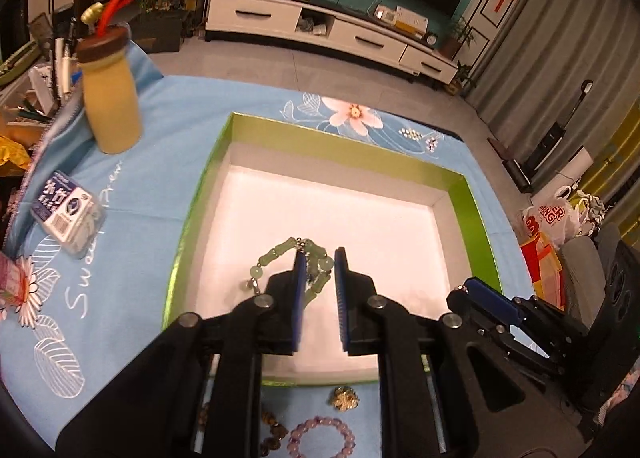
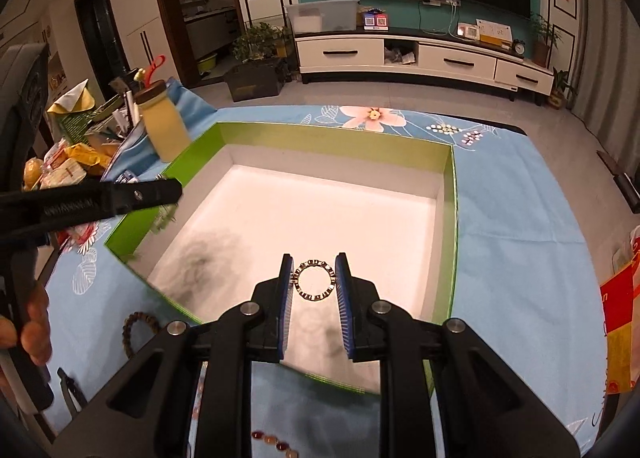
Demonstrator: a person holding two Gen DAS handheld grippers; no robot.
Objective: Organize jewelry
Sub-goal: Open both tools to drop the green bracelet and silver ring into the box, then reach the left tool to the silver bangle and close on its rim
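Observation:
My left gripper [image 1: 320, 255] is shut on a pale green bead bracelet [image 1: 280, 252], which dangles from its tips above the white floor of the green-walled box [image 1: 340, 146]. My right gripper [image 2: 314, 258] is shut on a small round bracelet of dark and gold links [image 2: 314, 285], held flat between the blue pads over the same box [image 2: 332, 134]. In the right wrist view the left gripper [image 2: 172, 190] reaches in from the left with the green beads [image 2: 166, 214] hanging under it. The left wrist view shows the right gripper [image 1: 466, 291] at the box's right wall.
On the blue flowered cloth in front of the box lie a gold flower brooch [image 1: 343, 398], a purple bead bracelet [image 1: 322, 438], a brown bead bracelet [image 2: 138, 328] and an amber stone chain [image 2: 274, 440]. A yellow bottle [image 1: 112, 98] and a small packet [image 1: 66, 210] sit left.

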